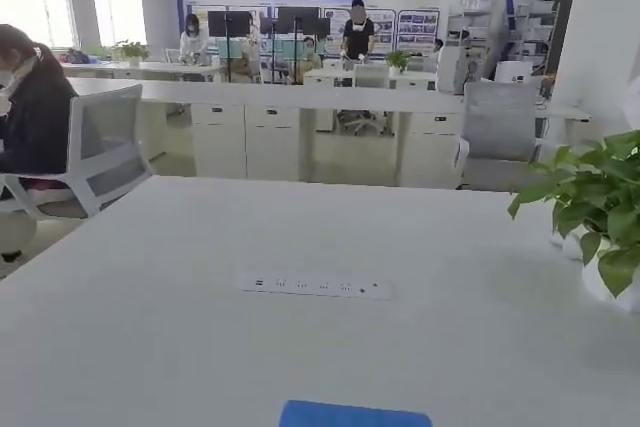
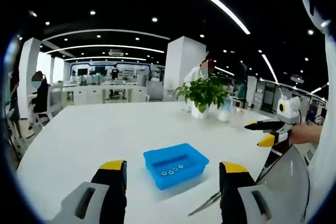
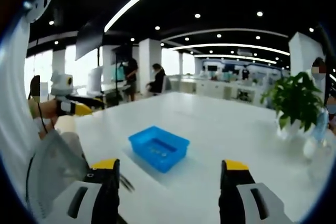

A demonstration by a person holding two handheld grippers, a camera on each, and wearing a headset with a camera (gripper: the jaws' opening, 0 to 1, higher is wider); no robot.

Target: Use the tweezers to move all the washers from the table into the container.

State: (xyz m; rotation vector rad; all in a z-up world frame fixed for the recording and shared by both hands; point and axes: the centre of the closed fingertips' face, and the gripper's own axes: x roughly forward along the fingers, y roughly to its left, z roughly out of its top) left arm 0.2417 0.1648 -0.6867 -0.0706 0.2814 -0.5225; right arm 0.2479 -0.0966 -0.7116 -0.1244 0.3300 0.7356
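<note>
Blue container (image 2: 181, 180) with washers (image 2: 172, 170) inside

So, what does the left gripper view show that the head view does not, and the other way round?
Left gripper view, beyond the head view: washers lying inside the blue container, a tweezers tip beside that view's own right-hand jaw, and the right gripper at the right edge, jaws apart. Head view, beyond the left gripper view: a socket strip set in the table and a white chair at the left. Both: the white table, the blue container, of which the head view has just an edge, and the potted plant.
</note>
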